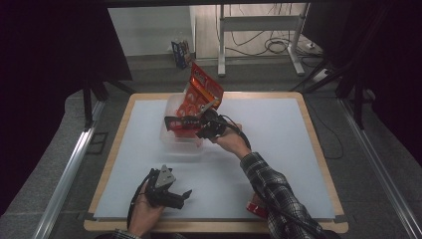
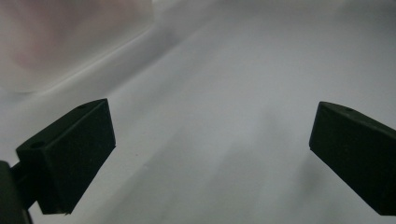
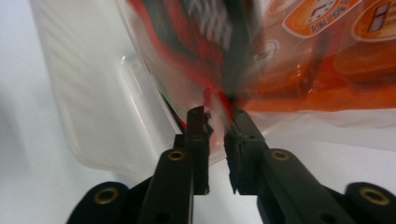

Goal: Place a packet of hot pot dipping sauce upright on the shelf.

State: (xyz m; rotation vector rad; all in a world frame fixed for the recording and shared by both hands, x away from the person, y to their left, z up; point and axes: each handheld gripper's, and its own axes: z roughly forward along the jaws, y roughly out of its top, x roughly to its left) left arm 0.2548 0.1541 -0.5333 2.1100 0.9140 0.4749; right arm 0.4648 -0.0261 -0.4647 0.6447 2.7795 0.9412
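Right gripper [image 1: 204,119] at the red snack packet [image 1: 201,92] over the clear plastic tub [image 1: 171,137]; left gripper [image 1: 181,195] idle and spread.

In the high view the tub sits near the table's [image 1: 278,149] centre, slightly toward 11 o'clock, and the packet stands tilted in it, its top leaning toward 1 o'clock. In the right gripper view the gripper [image 3: 218,122] has its jaws narrowly parted with the packet's [image 3: 299,60] crimped edge between the tips, just over the tub's [image 3: 93,107] rim; whether the pads press on it I cannot tell, as that spot is blurred. The left gripper rests on the table at about 7 o'clock, well apart from the tub; in its own view the gripper [image 2: 210,144] has jaws wide apart with bare table [image 2: 224,93] between them and the tub [image 2: 60,42] at 11 o'clock.
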